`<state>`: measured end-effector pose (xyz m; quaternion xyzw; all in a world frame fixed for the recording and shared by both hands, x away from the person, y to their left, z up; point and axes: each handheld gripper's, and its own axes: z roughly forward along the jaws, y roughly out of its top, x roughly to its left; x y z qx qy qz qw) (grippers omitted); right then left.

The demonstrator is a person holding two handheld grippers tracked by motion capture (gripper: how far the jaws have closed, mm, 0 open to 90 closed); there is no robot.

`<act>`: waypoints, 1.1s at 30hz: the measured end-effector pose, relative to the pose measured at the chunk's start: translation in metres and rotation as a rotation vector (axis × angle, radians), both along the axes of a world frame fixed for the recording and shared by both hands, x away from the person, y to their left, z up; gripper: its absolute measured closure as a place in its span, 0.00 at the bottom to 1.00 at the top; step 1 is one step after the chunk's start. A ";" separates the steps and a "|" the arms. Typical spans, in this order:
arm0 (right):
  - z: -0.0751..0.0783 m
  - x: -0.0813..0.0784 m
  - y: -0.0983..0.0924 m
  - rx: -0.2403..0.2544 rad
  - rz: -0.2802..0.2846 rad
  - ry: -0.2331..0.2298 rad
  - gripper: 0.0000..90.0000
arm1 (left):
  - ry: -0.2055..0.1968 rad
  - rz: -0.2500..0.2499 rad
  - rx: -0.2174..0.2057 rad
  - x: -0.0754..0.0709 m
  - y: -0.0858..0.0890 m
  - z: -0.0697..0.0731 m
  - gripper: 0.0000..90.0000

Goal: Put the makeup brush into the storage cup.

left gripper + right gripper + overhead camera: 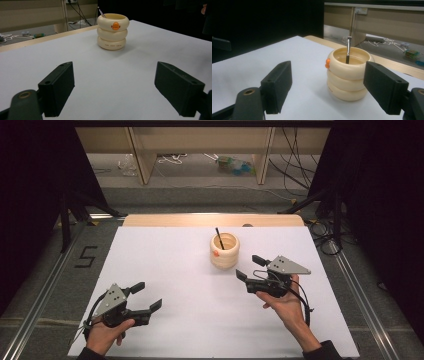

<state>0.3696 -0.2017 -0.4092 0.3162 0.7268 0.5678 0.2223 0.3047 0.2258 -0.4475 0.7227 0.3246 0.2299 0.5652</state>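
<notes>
A cream ringed cup (224, 250) with an orange mark stands on the white table (190, 270), toward the back middle. A thin dark stick (219, 238) leans inside it. My right gripper (251, 267) is open just right of and in front of the cup, nothing between its jaws. In the right gripper view the cup (348, 73) stands close ahead with the stick (348, 50) rising from it. My left gripper (146, 296) rests open near the front left, far from the cup. The left gripper view has the cup (113, 31) well ahead.
A wooden edge strip (212, 220) runs along the table's back. Dark stands and cables sit at both sides. A "5" (86, 256) is marked on the floor at left. Bottles and clutter (235, 165) lie under a far bench.
</notes>
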 end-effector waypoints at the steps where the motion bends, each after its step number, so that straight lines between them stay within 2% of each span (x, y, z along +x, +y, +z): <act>1: 0.000 -0.001 -0.001 -0.005 -0.006 0.000 0.27 | 0.000 0.001 -0.002 0.000 0.000 0.000 0.18; 4: 0.000 -0.005 -0.002 0.002 -0.005 0.031 0.26 | -0.005 0.001 0.005 0.001 0.001 0.000 0.18; 5: -0.001 -0.004 -0.003 0.000 -0.004 0.001 0.26 | -0.006 0.001 0.005 0.001 0.001 0.000 0.18; 6: 0.000 -0.007 -0.002 -0.003 0.002 0.024 0.26 | -0.006 0.001 0.004 0.001 0.001 0.000 0.18; 9: -0.002 -0.010 -0.003 0.009 0.004 0.029 0.25 | -0.005 0.001 0.003 0.000 0.001 0.000 0.18; 11: -0.003 -0.012 -0.005 -0.001 0.003 0.033 0.25 | -0.005 0.001 0.003 0.000 0.001 0.000 0.18; 16: -0.007 -0.018 -0.009 0.005 -0.005 0.032 0.24 | -0.011 -0.002 0.007 0.001 0.002 0.001 0.18; 17: -0.007 -0.020 -0.010 -0.007 -0.002 0.033 0.24 | -0.010 0.001 0.006 0.001 0.002 0.001 0.18; 18: -0.009 -0.019 -0.011 -0.011 0.000 0.006 0.23 | -0.011 0.001 0.006 0.001 0.002 0.001 0.18; 19: -0.010 -0.020 -0.011 -0.011 0.012 0.002 0.21 | -0.012 -0.001 0.006 0.001 0.002 0.001 0.18; 21: -0.011 -0.022 -0.011 -0.022 0.013 0.014 0.20 | -0.010 0.004 0.002 0.001 0.002 0.001 0.18; 22: -0.012 -0.024 -0.011 -0.016 0.027 0.046 0.20 | -0.010 0.004 0.001 0.001 0.002 0.001 0.18; 25: -0.013 -0.025 -0.011 -0.006 0.027 0.036 0.20 | -0.012 0.003 0.005 0.001 0.002 0.001 0.18; 26: -0.013 -0.026 -0.012 -0.014 0.027 0.039 0.20 | -0.005 0.000 -0.013 0.000 0.002 0.000 0.18; 29: -0.014 -0.029 -0.013 -0.006 0.020 0.046 0.20 | -0.019 -0.001 0.010 0.001 0.003 0.001 0.18; 30: -0.014 -0.029 -0.014 -0.014 0.018 0.040 0.20 | -0.010 0.002 -0.004 0.001 0.002 0.000 0.18; 33: -0.014 -0.030 -0.016 -0.017 0.017 0.036 0.20 | -0.011 0.002 0.007 0.001 0.002 0.001 0.18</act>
